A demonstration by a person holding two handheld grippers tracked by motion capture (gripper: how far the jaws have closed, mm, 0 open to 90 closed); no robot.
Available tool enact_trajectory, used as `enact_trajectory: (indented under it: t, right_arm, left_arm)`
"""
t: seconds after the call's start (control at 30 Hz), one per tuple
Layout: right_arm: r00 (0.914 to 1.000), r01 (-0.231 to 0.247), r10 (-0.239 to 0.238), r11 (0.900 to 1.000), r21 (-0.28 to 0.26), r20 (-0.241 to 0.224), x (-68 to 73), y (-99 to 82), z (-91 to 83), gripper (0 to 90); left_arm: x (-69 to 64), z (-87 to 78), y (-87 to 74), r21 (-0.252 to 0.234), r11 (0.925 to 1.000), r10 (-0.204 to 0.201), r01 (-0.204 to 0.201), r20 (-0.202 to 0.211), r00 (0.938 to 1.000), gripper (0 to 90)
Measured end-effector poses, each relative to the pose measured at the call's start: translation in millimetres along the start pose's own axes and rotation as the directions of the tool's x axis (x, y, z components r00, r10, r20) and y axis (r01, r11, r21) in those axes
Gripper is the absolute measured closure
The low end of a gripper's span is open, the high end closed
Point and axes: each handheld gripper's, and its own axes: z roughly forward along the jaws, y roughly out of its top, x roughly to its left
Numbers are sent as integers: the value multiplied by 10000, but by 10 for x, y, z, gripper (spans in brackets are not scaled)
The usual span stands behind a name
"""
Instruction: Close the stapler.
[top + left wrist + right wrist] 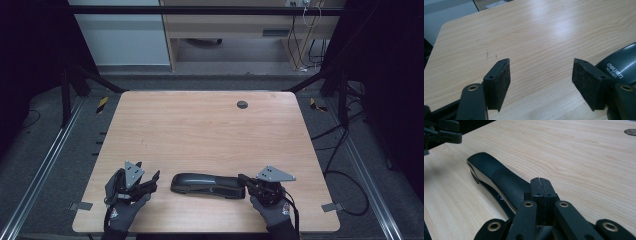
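Stapler (207,185) lies flat at the table's (200,130) near edge between both grippers; right gripper (245,181), jaws pressed together, touches its right end; left gripper (152,179), jaws apart, sits level just left.

You work at a pale wooden table (200,125) with rounded corners and a small round cable hole (242,104) near its far edge. Around it you have grey floor (60,165), with metal rails (40,170) along both sides. Beyond, you face a wooden desk (240,25) with hanging cables (305,40) and a pale cabinet (120,35). Your surroundings are dim, and soft light glares off the tabletop.
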Motion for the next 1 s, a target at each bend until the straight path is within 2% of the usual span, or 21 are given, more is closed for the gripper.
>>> enact_trajectory:
  t: [0.23,0.3,0.43,0.47,0.57,0.63,0.7,0.83,0.9,1.0]
  right_arm:
    - [10000,-15,14,9999,-146,-50,-8,-20,2,900]
    - [10000,21,-21,10000,-49,-62,-9,-6,1,900]
    - [9989,-193,164,9977,-651,-443,-31,60,-53,900]
    - [9992,-60,30,9973,-737,-404,-25,96,-69,900]
    - [9993,297,-305,9988,-381,-193,5,161,-76,900]
    - [9996,210,-217,9989,-420,-164,-13,157,-71,900]
    - [9999,137,-134,9988,-478,57,-66,146,-79,882]
    - [9978,-308,338,9981,-525,573,-243,93,-130,831]
    - [9940,-550,585,9977,-401,928,-351,41,-146,788]
    - [9816,-567,514,9981,238,1839,-508,-48,-142,687]
  left_arm:
    - [20,4,-7,34,10000,-27,27,-41,10000,304]
    - [26,5,-8,39,10000,-70,70,-9,10000,304]
    - [43,9,-12,80,9999,-116,116,15,9999,303]
    - [47,10,-14,99,9999,-123,123,18,9999,303]
    - [59,15,-23,128,9998,-177,177,30,9998,302]
    - [71,19,-30,158,9997,-204,204,42,9998,302]
    - [83,27,-41,192,9995,-244,243,48,9997,302]
    - [100,51,-71,321,9987,-401,395,160,9991,303]
    - [99,58,-79,369,9986,-383,376,200,9991,302]
    - [113,67,-91,395,9984,-423,413,245,9988,302]
